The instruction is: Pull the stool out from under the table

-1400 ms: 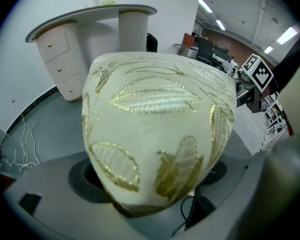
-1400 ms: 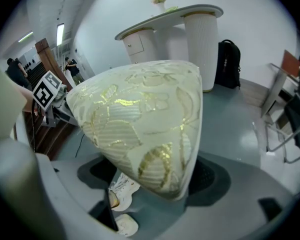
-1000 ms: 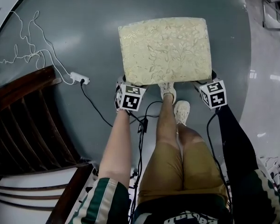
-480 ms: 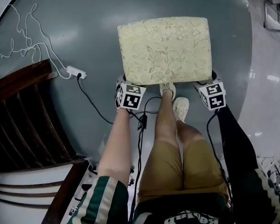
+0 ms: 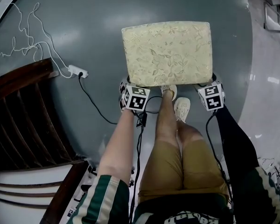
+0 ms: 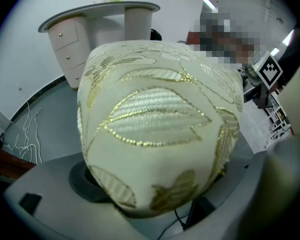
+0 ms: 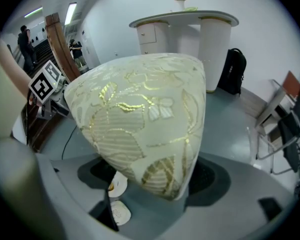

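Head view: one stool [image 5: 167, 52], its cushion cream with gold leaves, stands on the grey floor [image 5: 84, 22] at 12 o'clock from the person's two shoes [image 5: 181, 108]. Two grippers are engaged. The left gripper [image 5: 130, 90] is clenched on the cushion's 7 o'clock corner, the right gripper [image 5: 207, 88] on its 5 o'clock corner. One desk [image 7: 185, 18] stands well apart beyond the stool. One power strip [image 5: 78, 71] lies at the stool's 9 o'clock.

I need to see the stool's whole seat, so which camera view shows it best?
The head view: the stool seat appears whole from above, all four edges in view. The left gripper view shows only one near corner, very close; the right gripper view shows only the other.
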`<control>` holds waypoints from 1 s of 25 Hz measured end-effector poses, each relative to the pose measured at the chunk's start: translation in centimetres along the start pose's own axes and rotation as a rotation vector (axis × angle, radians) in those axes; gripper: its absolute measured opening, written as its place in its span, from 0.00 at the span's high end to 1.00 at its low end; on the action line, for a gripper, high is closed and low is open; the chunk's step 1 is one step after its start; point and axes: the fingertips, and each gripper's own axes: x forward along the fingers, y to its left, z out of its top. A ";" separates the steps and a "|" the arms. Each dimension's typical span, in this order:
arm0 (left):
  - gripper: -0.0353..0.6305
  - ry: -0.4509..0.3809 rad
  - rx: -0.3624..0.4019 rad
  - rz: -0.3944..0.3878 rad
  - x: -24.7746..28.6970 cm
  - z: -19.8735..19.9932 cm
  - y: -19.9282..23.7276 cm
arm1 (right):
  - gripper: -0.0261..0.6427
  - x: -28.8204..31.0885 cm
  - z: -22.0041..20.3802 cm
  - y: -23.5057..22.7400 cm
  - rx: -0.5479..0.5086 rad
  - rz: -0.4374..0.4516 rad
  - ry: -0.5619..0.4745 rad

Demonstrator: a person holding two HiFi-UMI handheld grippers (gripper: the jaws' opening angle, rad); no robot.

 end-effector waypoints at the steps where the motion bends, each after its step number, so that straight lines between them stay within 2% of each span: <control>1: 0.26 0.001 -0.009 0.013 0.1 -0.1 0.1 | 0.32 0.1 -0.1 0.0 0.001 0.000 -0.001; 7: 0.26 0.017 -0.082 0.071 -1.8 -0.7 -0.1 | 0.35 -1.4 -0.1 0.3 0.046 -0.010 -0.018; 13: 0.26 0.055 -0.095 0.113 -7.8 -0.6 -0.6 | 0.36 -7.1 0.4 0.0 0.060 -0.012 -0.026; 18: 0.26 0.023 -0.089 0.138 -17.2 1.9 -2.7 | 0.36 -17.2 2.9 0.8 0.095 -0.016 -0.075; 21: 0.26 -0.055 -0.088 0.167 -24.2 5.0 -4.3 | 0.36 -24.5 6.0 2.0 0.088 -0.019 -0.170; 25: 0.26 -0.135 -0.072 0.167 -35.5 6.8 -10.9 | 0.35 -37.8 6.9 4.3 0.064 -0.044 -0.287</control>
